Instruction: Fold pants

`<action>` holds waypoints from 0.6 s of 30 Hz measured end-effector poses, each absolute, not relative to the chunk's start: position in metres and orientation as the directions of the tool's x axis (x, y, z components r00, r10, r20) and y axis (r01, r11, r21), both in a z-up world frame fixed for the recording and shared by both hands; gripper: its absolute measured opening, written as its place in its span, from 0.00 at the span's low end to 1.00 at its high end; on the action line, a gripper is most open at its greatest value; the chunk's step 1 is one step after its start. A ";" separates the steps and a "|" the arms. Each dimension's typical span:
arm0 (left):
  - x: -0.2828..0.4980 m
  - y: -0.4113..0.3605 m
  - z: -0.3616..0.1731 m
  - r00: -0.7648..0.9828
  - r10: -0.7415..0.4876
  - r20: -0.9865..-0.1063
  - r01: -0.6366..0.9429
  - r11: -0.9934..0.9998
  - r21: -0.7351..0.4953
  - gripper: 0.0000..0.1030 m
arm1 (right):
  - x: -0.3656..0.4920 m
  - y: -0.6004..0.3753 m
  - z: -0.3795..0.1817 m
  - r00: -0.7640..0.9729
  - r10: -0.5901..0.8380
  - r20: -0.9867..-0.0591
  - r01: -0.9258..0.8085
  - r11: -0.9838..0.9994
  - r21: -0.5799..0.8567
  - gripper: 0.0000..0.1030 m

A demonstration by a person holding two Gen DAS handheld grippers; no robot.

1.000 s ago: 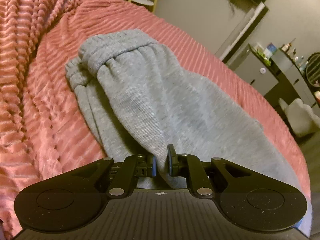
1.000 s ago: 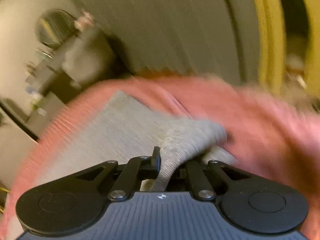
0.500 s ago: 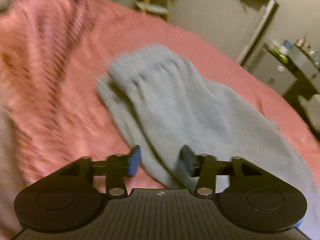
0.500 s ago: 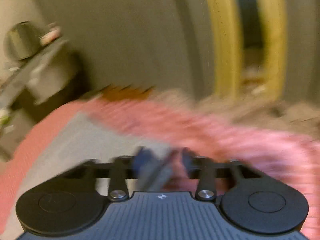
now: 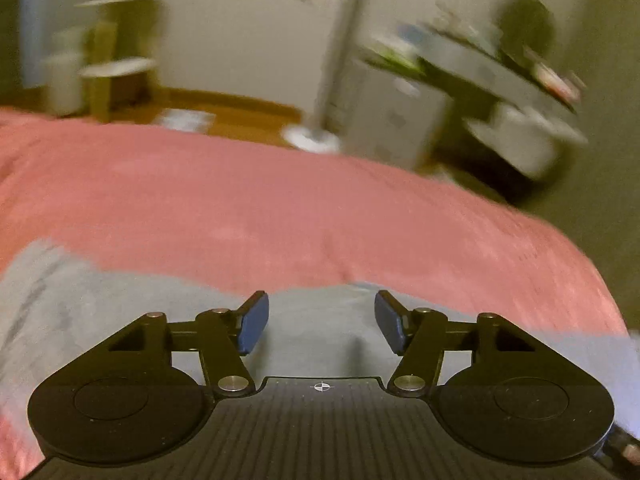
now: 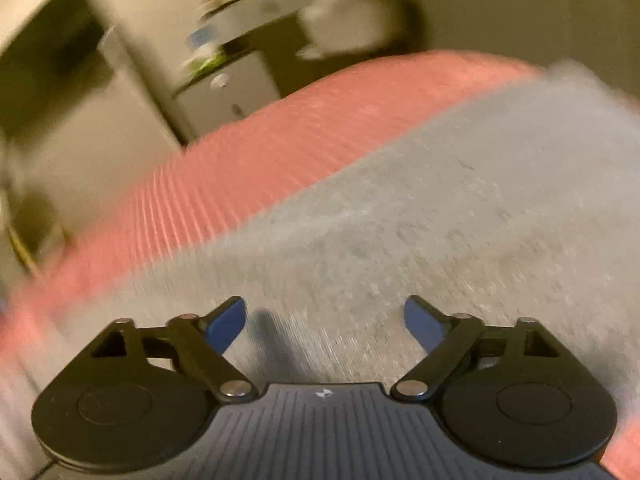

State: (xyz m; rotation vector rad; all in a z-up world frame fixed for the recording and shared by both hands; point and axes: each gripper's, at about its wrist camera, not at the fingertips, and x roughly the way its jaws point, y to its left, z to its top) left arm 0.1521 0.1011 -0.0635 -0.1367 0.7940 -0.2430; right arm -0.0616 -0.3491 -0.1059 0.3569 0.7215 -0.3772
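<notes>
The grey pants (image 6: 420, 208) lie flat on the pink ribbed bedspread (image 6: 248, 160). In the right wrist view they fill the middle and right, and my right gripper (image 6: 325, 320) hovers over them, its jaws opening wide with nothing pinched between the blue pads. In the left wrist view only the near edge of the grey pants (image 5: 120, 312) shows along the bottom. My left gripper (image 5: 321, 322) is above that edge, its jaws opening too, with cloth beneath them but none held. Both views are blurred by motion.
Beyond the bedspread (image 5: 280, 208) the bed's far edge drops to a wooden floor. A white cabinet (image 5: 384, 120), a dark desk with clutter (image 5: 500, 72) and a small round side table (image 5: 116, 68) stand past it. The white cabinet (image 6: 228, 92) also shows in the right wrist view.
Both grippers were shut on grey cloth; they have let go and opened. Both have swung sideways across the bed, and the pants now lie flat beneath them.
</notes>
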 end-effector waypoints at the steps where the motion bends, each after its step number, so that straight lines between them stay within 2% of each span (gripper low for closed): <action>1: 0.162 0.095 -0.069 0.657 -0.286 -0.698 0.208 0.958 -0.196 0.59 | -0.061 -0.342 -0.105 0.690 -0.261 -0.676 0.417 0.906 0.076 0.86; 2: 0.172 0.087 -0.075 0.633 -0.312 -0.708 0.272 0.946 -0.174 0.62 | -0.059 -0.342 -0.104 0.685 -0.314 -0.658 0.408 0.913 -0.012 0.86; 4: 0.190 0.073 -0.091 0.602 -0.306 -0.738 0.338 0.934 -0.111 0.60 | -0.064 -0.358 -0.100 0.700 -0.374 -0.608 0.440 0.897 -0.045 0.88; 5: 0.197 0.067 -0.099 0.593 -0.280 -0.755 0.345 0.936 -0.076 0.54 | -0.066 -0.370 -0.099 0.697 -0.409 -0.589 0.486 0.873 -0.030 0.91; 7: 0.205 0.056 -0.114 0.569 -0.265 -0.779 0.367 0.929 -0.049 0.44 | -0.067 -0.390 -0.105 0.671 -0.425 -0.608 0.562 0.826 0.044 0.91; 10: 0.205 0.046 -0.130 0.571 -0.258 -0.779 0.386 0.922 -0.022 0.32 | -0.064 -0.390 -0.109 0.703 -0.380 -0.601 0.549 0.827 0.119 0.93; 13: 0.207 0.035 -0.133 0.613 -0.203 -0.764 0.375 0.926 0.055 0.20 | -0.054 -0.368 -0.109 0.775 -0.241 -0.584 0.407 0.898 0.169 0.95; 14: 0.210 0.034 -0.130 0.623 -0.181 -0.761 0.365 0.928 0.078 0.12 | -0.051 -0.360 -0.111 0.788 -0.186 -0.586 0.350 0.919 0.179 0.98; 16: 0.212 0.027 -0.119 0.701 -0.108 -0.705 0.331 0.924 0.188 0.02 | -0.049 -0.350 -0.113 0.784 -0.151 -0.602 0.301 0.941 0.156 0.99; 17: 0.213 0.021 -0.115 0.763 -0.008 -0.646 0.270 0.912 0.308 0.01 | -0.048 -0.346 -0.113 0.783 -0.154 -0.603 0.292 0.946 0.138 0.99; 18: 0.218 0.020 -0.111 0.794 0.051 -0.606 0.222 0.904 0.366 0.01 | -0.047 -0.345 -0.113 0.781 -0.155 -0.606 0.288 0.949 0.129 0.99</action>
